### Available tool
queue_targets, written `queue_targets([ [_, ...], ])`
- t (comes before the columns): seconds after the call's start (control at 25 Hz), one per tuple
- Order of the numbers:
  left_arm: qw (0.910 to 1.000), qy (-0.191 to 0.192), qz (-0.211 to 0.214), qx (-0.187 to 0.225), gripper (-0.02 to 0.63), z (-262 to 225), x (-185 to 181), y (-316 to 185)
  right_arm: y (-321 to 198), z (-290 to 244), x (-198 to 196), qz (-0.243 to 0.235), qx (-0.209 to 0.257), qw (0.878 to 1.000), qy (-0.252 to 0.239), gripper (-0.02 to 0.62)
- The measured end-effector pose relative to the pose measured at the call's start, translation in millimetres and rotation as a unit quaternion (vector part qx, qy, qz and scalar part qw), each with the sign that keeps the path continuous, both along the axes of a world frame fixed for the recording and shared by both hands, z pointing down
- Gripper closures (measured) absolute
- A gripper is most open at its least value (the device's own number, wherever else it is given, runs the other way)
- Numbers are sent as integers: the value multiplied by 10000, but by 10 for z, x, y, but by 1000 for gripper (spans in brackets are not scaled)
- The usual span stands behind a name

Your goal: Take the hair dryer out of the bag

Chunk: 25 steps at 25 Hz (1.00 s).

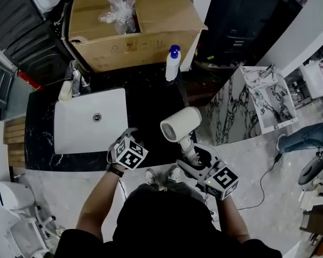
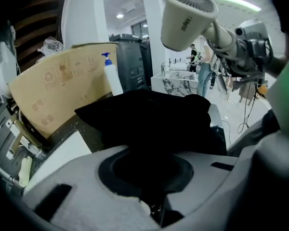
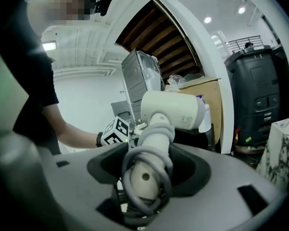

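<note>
Cream hair dryer (image 1: pixel 180 123) is clear of the black bag (image 2: pixel 149 121), its handle clamped lengthwise in my right tongs (image 1: pixel 189 153). My left tongs (image 1: pixel 128 136), pinched shut on the bag, sit just left.

No wording reads clearly: the cardboard box (image 2: pixel 62 95) bears a recycling sign, and the hair dryer (image 2: pixel 187 20) bears tiny illegible print.

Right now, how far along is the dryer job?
Done: the dryer is out of the bag, held up beside it. In hand: the right gripper clamps its handle and the left gripper pinches the bag. Left: probably only setting them down.
</note>
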<state>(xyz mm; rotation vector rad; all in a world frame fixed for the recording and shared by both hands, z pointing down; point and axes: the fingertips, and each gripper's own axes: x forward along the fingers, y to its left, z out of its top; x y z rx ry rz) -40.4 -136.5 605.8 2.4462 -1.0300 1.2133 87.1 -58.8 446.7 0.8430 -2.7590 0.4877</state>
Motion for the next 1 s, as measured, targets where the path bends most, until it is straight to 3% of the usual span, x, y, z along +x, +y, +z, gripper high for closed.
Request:
queue_targets([
  [0.04, 10000, 42, -15, -71, 561, 45, -7, 46, -23, -22, 0, 14, -10, 10000, -32, 337],
  [0.12, 9995, 287, -63, -133, 359, 67, -17, 123, -61, -53, -16, 16, 10, 10000, -94, 337],
  [0.16, 9990, 433, -85, -109, 318, 51, -26, 161, -76, -66, -27, 13, 27, 9999, -122, 337],
  [0.36, 9948, 1001, -77, 185, 285, -192, -133, 375, -155, -139, -69, 29, 131, 9997, -193, 337],
  [0.52, 9846, 1645, -215, 548, 283, -500, -250, 510, -223, -221, -75, 77, 206, 9996, -172, 337],
  [0.64, 9770, 1816, -473, 1012, 296, -746, -377, 547, -291, -247, -37, 181, 294, 9992, -217, 337],
  [0.72, 9750, 1571, -930, 1270, 500, -824, -521, 518, -341, -272, -30, 273, 269, 9987, -329, 337],
  [0.76, 9720, 1481, -1183, 1392, 567, -855, -578, 483, -371, -280, -30, 310, 255, 9985, -370, 337],
  [0.88, 9552, 1569, -1768, 1783, 584, -1013, -655, 350, -452, -280, -43, 348, 258, 9983, -396, 337],
  [1.0, 9368, 1729, -2032, 2264, 586, -1309, -737, 282, -481, -312, -90, 313, 321, 9981, -424, 337],
])
